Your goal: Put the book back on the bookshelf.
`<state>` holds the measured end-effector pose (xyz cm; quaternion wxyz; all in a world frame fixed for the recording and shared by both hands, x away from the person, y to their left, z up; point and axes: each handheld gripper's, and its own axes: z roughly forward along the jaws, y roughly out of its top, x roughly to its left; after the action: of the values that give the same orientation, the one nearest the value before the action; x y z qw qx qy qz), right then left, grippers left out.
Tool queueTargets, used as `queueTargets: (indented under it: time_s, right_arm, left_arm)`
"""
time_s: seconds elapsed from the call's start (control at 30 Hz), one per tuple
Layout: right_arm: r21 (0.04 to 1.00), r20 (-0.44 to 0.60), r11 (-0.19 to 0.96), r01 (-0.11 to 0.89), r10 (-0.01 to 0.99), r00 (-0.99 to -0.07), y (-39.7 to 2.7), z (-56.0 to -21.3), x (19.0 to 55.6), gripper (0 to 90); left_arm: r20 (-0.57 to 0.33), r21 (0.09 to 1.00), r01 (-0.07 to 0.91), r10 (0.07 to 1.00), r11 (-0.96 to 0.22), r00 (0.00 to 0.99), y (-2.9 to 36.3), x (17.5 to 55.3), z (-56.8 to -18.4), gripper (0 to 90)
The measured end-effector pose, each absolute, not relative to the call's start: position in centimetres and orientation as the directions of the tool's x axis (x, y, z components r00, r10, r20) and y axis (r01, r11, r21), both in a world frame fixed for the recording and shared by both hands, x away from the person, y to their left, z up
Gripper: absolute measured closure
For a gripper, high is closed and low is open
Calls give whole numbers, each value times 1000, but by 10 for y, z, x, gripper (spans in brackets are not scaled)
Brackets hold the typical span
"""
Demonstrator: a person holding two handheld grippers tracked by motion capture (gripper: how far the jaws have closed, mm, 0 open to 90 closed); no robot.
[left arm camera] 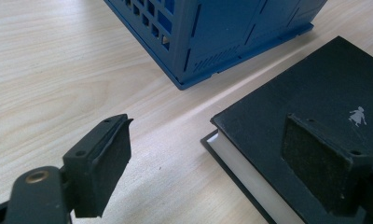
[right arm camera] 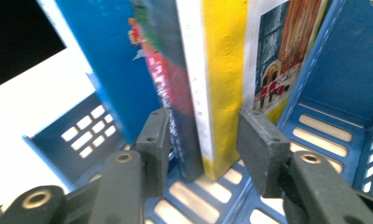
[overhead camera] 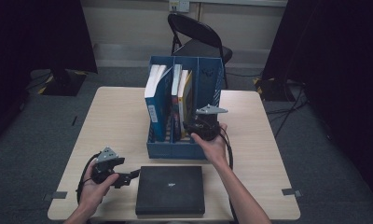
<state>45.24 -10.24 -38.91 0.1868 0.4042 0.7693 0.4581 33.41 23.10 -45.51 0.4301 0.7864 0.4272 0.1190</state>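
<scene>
table (overhead camera: 110, 121) of pale wood carries everything, and the blue file rack (overhead camera: 208, 77) standing at its middle serves as the landmark. largest thing on the tabletop, the rack has three upright compartments: a white-and-blue book (overhead camera: 156, 100) leans in the left one, the yellow book (overhead camera: 185, 100) stands in the middle one beside a thinner volume, and the right one holds no book. just in front of the rack, on the person's side, a black book (overhead camera: 170, 189) lies flat with its cover up; it sits apart from the rack's front wall. behind the rack, off the table, stands a dark folding chair (overhead camera: 198, 35).

right gripper (overhead camera: 194, 128) reaches into the front of the rack's middle compartment. in the right gripper view its jaws stand partly apart on either side of the yellow book's lower edge (right arm camera: 224, 93), with a gap visible beside each pad (right arm camera: 264, 149), so nothing is clamped.

left gripper (overhead camera: 131, 177) rests low to the front left of the rack, at the black book's left edge. in the left gripper view its jaws are spread wide, one pad (left arm camera: 105, 163) over bare wood, the other over the book's corner (left arm camera: 315, 93), gripping nothing.
</scene>
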Motion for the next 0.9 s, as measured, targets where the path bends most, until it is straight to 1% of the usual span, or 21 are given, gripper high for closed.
queueTargets:
  time_s: [0.1,0.3,0.43,0.57,0.6,0.63,0.67,0.8,0.9]
  right_arm:
    - [867,90,248,433,776,-624,-108,-387,441,527]
    - [874,103,240,423,758,-644,-123,-383,417,482]
    - [875,84,258,409,752,-654,-131,-382,399,439]
    - [882,81,252,399,752,-655,-143,-387,381,430]
    - [881,80,253,401,753,-653,-146,-388,376,427]
    - [875,79,262,407,752,-655,-148,-390,372,421]
    - [869,79,270,414,751,-655,-150,-392,368,419]
    - [854,80,287,434,752,-655,-156,-402,354,404]
    - [836,94,299,461,748,-657,-161,-411,345,395]
  left_arm:
    - [-204,775,581,774,-247,600,231,335,-456,160]
    - [-206,768,593,782,-244,589,232,337,-456,159]
    - [-206,769,591,781,-243,589,231,336,-455,166]
    - [-200,769,589,782,-249,591,231,336,-456,169]
    - [-203,767,589,774,-255,600,231,336,-455,183]
    - [-200,766,586,770,-263,606,230,336,-456,223]
    - [-189,765,584,773,-270,605,229,336,-456,242]
    - [-178,767,578,772,-280,610,223,335,-456,236]
    - [-190,766,580,764,-277,616,220,335,-455,236]
